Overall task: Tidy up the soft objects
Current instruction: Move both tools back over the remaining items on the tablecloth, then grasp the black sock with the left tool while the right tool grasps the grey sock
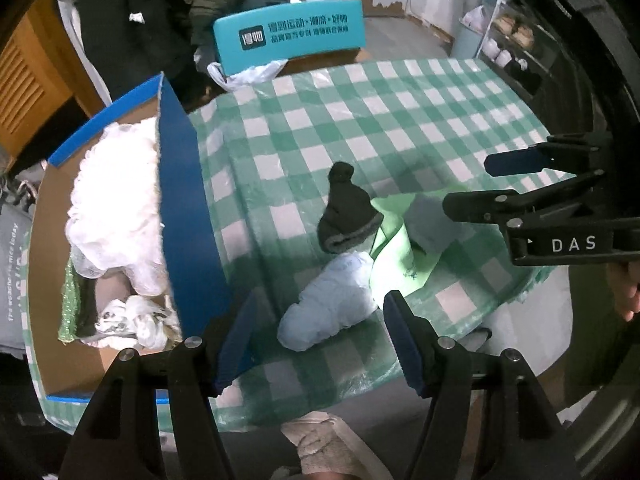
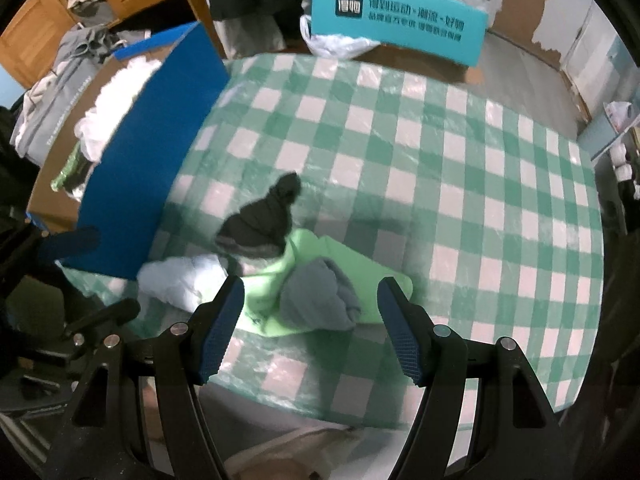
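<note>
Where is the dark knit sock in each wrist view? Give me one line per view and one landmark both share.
Left wrist view: the dark knit sock lies just right of centre on the checked tablecloth, touching the green cloth.
Right wrist view: the sock is left of centre, beyond the open right gripper.
Shared landmark: the teal sign with white lettering at the table's far edge.

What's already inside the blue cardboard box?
In the blue cardboard box: a large fluffy white bundle, a green sparkly strip along the near wall, and a crumpled white patterned cloth. Whatever lies beneath the white bundle is covered.
</note>
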A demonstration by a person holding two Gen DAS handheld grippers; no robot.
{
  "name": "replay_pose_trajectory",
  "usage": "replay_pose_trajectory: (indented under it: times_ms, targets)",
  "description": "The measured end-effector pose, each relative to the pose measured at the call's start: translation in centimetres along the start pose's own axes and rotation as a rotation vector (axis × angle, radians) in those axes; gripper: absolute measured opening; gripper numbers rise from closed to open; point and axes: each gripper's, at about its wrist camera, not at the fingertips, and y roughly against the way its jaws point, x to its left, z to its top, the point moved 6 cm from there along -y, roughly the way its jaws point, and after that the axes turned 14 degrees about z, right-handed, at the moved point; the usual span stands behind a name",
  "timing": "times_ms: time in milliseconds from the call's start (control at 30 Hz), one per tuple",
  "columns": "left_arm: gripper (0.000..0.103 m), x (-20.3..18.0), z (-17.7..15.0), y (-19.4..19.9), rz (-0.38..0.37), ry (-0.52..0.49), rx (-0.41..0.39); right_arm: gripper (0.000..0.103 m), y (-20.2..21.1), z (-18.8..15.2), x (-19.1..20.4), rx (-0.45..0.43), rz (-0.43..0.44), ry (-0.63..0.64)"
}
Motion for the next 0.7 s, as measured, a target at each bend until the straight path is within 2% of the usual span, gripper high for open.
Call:
replay_pose_trajectory:
  times_ms: [367,567,700]
  targets:
    - [0.067,-2.7,-0.6,-2.5,-0.024,-0.044,0.075,0.070,-2.6,-1.7,-1.2,0.084,0.004,-0.009]
    - [0.068,-2.8,-0.8,-4.3,-0.026,-0.023,0.118,0.070,-4.2,-2.2,-1.7,0.118,-0.001,-0.010]
    - [0.075,-2.6,-0.5,-5.3,0.000,-0.002,0.114,0.070,-5.3,-2.5,-2.1,0.139,0.005,-0.028]
